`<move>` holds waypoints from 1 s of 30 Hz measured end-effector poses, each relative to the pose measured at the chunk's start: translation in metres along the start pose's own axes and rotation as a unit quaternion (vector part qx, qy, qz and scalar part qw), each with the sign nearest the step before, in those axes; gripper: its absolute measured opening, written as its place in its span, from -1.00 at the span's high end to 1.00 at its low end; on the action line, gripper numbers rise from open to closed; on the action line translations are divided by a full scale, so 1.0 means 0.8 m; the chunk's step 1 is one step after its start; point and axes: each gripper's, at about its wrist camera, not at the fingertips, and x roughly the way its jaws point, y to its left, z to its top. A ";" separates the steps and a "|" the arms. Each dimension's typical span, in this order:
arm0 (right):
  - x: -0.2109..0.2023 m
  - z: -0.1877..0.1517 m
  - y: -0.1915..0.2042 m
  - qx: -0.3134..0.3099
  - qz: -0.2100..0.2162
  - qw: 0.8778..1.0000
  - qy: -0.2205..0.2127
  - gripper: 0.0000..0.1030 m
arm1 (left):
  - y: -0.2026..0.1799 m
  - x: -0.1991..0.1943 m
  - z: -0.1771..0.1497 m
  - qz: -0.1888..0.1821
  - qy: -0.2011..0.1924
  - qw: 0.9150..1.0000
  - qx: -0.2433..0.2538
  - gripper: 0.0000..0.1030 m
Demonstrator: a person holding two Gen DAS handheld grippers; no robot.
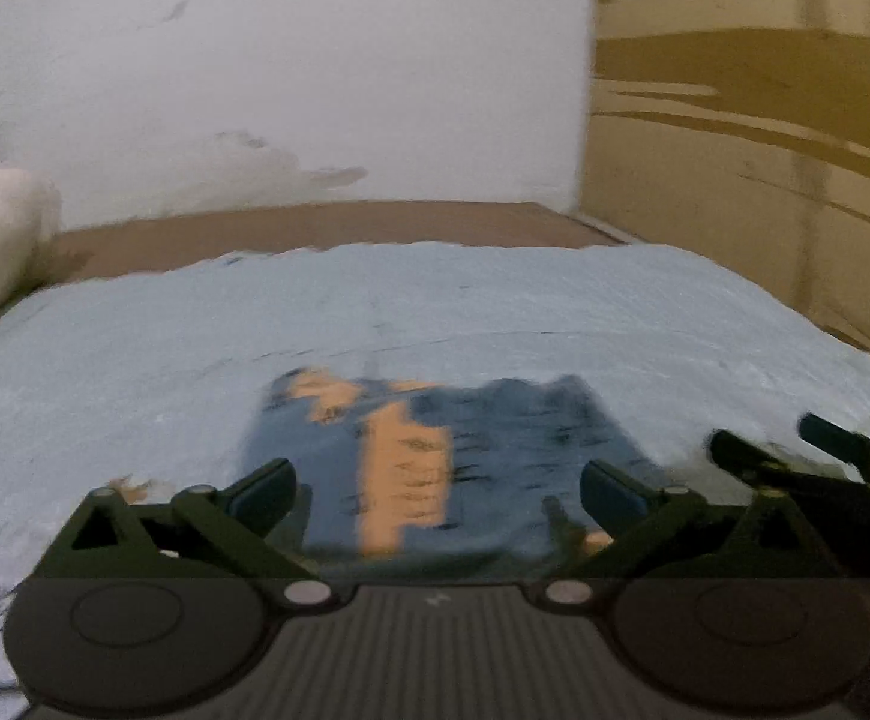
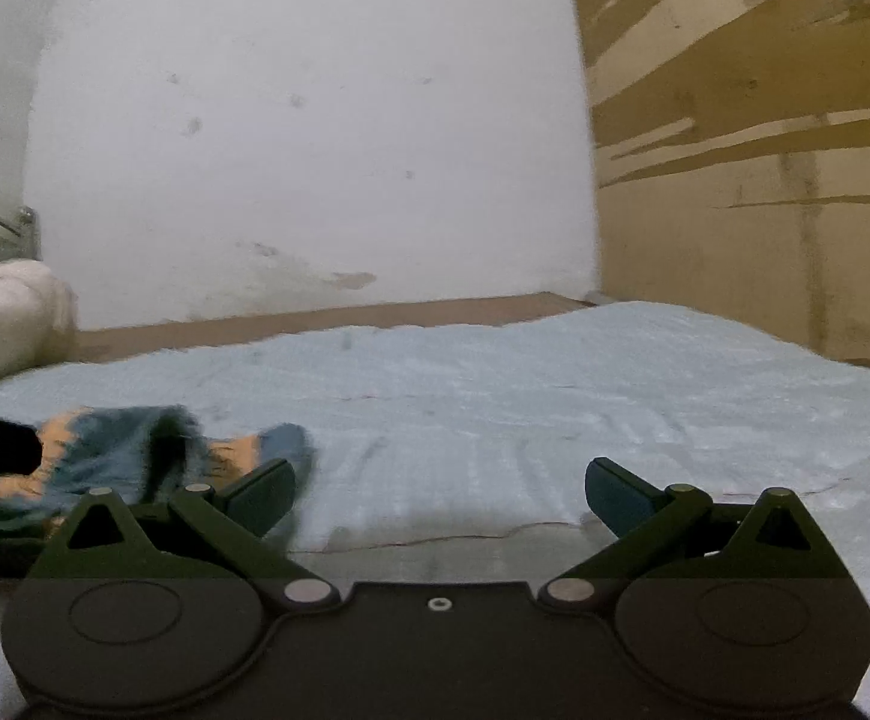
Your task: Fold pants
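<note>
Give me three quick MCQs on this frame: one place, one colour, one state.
1. Where do the blue-and-orange patterned pants lie?
A. on the light blue textured blanket
B. on the brown cardboard strip by the wall
C. on the cream pillow

2. What colour is the stripe down the pants?
A. white
B. orange
C. green

3. How does the left gripper stand?
A. shut on the pants
B. shut on nothing
C. open, gripping nothing

Answers:
1 A: the left wrist view shows the pants flat on the blanket.
2 B: an orange band runs down the blue cloth.
3 C: its fingers stand wide apart, clear of the cloth. The right gripper is open too.
</note>
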 end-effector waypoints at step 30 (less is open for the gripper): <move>0.086 0.048 0.068 0.059 0.209 0.965 0.145 0.77 | 0.116 0.004 -0.047 0.055 0.052 0.986 -0.147 -0.99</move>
